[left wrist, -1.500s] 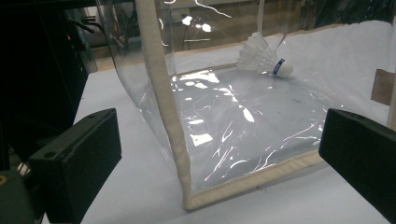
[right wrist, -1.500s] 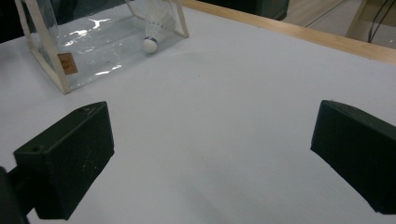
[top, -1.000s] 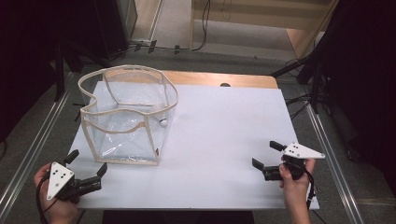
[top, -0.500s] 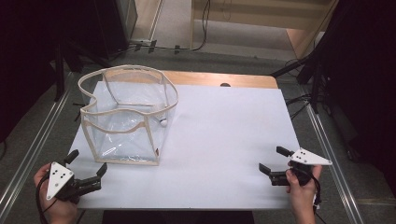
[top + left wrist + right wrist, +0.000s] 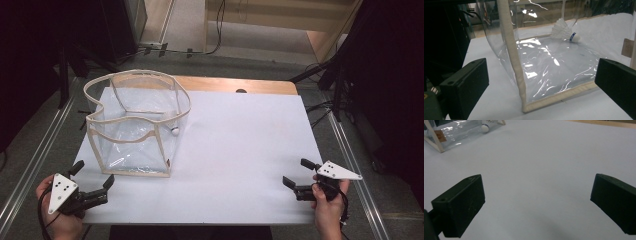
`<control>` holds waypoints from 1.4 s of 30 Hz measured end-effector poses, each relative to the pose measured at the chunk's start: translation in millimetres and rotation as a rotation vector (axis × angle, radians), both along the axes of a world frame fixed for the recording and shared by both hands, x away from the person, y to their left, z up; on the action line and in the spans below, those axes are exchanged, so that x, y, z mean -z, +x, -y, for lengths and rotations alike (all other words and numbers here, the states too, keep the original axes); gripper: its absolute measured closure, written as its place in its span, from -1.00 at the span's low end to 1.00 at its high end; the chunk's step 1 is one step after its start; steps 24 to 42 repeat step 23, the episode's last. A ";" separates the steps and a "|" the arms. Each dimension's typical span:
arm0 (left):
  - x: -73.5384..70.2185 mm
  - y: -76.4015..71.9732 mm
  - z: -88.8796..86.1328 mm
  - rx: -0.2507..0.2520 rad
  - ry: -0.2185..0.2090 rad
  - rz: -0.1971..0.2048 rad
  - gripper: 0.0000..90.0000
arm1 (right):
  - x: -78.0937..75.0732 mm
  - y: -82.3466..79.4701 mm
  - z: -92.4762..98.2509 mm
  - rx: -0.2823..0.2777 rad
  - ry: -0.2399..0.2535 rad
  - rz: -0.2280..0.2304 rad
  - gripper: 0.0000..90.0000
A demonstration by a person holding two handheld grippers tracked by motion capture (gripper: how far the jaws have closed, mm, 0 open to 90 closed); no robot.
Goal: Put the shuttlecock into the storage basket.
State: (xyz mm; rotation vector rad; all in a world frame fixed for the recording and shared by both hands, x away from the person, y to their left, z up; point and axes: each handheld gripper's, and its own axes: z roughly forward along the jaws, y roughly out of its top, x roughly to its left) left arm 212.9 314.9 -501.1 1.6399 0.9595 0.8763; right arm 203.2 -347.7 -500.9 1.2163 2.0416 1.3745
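A clear bag (image 5: 136, 125) with cream trim stands open at ten o'clock on the white table (image 5: 240, 150), a shuttlecock (image 5: 175, 131) lying inside against its right wall. The left gripper (image 5: 92, 182), at seven o'clock just beside the bag's near corner, has its jaws spread wide and empty. The right gripper (image 5: 295, 175), at four o'clock and well apart, likewise gapes wide over bare tabletop.

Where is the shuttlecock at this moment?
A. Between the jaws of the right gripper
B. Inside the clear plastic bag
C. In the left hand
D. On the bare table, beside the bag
B: the shuttlecock lies on the floor of the clear bag, behind its transparent wall.
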 end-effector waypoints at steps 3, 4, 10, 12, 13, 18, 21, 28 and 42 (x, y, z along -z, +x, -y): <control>0.0 -0.4 0.1 -0.004 0.001 0.004 -1.00 | 1.7 -1.0 4.8 0.007 0.010 0.000 -1.00; 0.0 -0.4 0.2 -0.004 0.001 0.005 -1.00 | 2.3 -1.4 6.3 0.012 0.011 0.003 -1.00; -0.2 0.2 0.1 -0.001 0.005 0.005 -1.00 | 3.1 -6.4 15.4 0.027 0.002 0.010 -1.00; -0.3 0.2 0.2 0.000 0.007 0.004 -1.00 | 4.1 -7.5 18.7 0.030 0.016 0.014 -1.00; -0.3 0.2 0.2 0.001 0.008 0.003 -1.00 | 4.6 -7.7 19.8 0.028 0.020 0.018 -1.00; -0.6 0.3 0.2 0.000 0.010 -0.002 -1.00 | 7.8 -8.3 24.5 0.034 0.032 0.016 -1.00; -0.6 0.4 0.3 -0.001 0.013 -0.002 -1.00 | 8.9 -8.5 27.3 0.036 0.036 0.019 -1.00; -0.6 0.5 0.4 -0.003 0.012 -0.002 -1.00 | 9.2 -9.0 28.7 0.036 0.038 0.021 -1.00; -0.6 0.5 0.4 -0.003 0.012 -0.002 -1.00 | 9.2 -9.0 28.7 0.036 0.038 0.021 -1.00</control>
